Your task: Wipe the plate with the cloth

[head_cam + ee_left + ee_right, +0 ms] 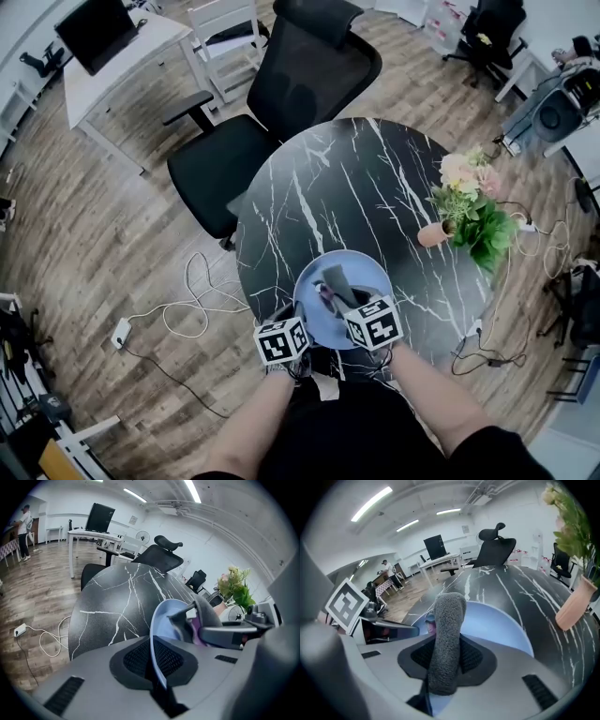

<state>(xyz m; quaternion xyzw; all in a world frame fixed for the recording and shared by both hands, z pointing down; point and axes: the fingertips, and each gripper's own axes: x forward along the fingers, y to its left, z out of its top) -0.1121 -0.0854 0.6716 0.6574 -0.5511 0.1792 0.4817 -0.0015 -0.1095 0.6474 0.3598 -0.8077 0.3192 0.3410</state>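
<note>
A pale blue plate (367, 278) is at the near edge of the round black marble table (328, 187). My left gripper (296, 317) is shut on the plate's left rim. In the left gripper view the thin rim (156, 660) runs edge-on between the jaws, so the plate is tilted. My right gripper (343, 300) is shut on a grey fluffy cloth (337, 279) that lies over the plate's face. The right gripper view shows the cloth (446, 639) standing up between the jaws, with the plate (499, 626) behind it.
A pink vase of flowers (437, 232) stands at the table's right side. A black office chair (281, 103) is pushed up to the far side. A white desk with a laptop (112, 47) is at the back left. Cables (187, 309) lie on the wooden floor.
</note>
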